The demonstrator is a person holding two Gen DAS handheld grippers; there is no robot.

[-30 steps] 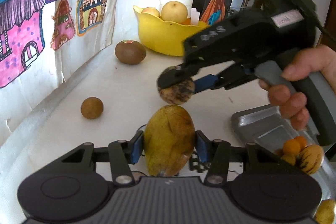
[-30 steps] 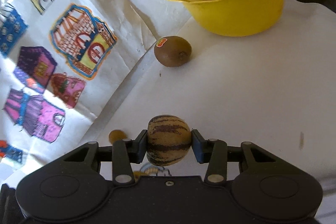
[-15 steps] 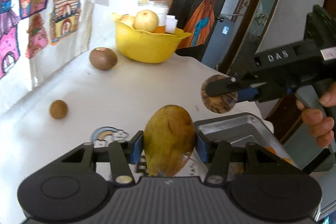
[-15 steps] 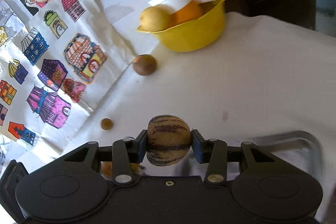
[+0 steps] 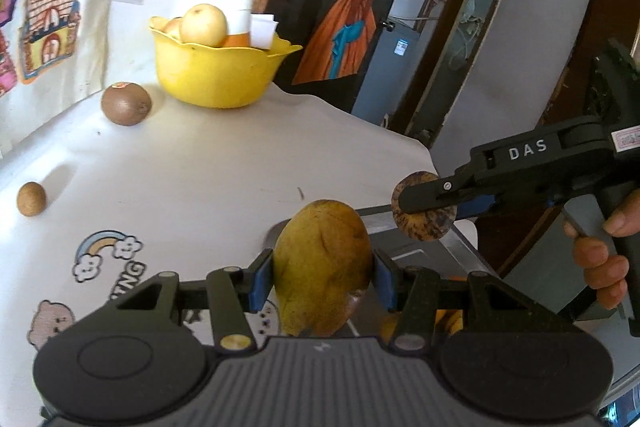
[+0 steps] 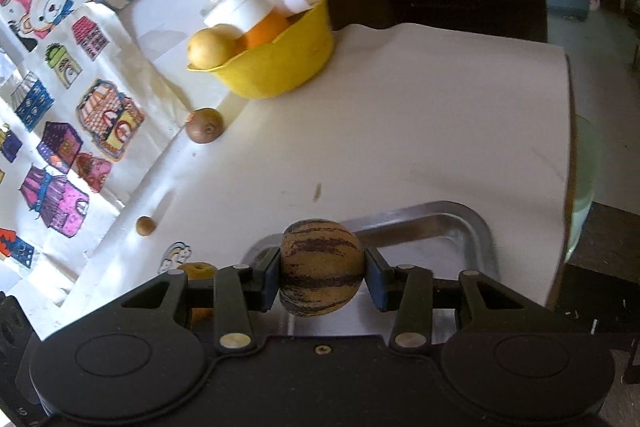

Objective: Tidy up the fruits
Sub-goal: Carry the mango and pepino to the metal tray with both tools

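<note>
My left gripper is shut on a yellow-green mango, held upright above the near end of a metal tray. My right gripper is shut on a round striped fruit, tan with dark streaks, over the same metal tray. In the left wrist view that striped fruit hangs to the right of the mango, with a hand on the black handle. A kiwi and a small brown fruit lie on the white table.
A yellow bowl with a pear, an orange and a white jar stands at the table's far side. Children's drawings cover the wall on the left. Orange fruit shows in the tray behind my left fingers. The table edge drops off at right.
Both grippers have swung right and back from the table's middle to the metal tray, each still holding its fruit. The bowl and kiwi now look farther away.
</note>
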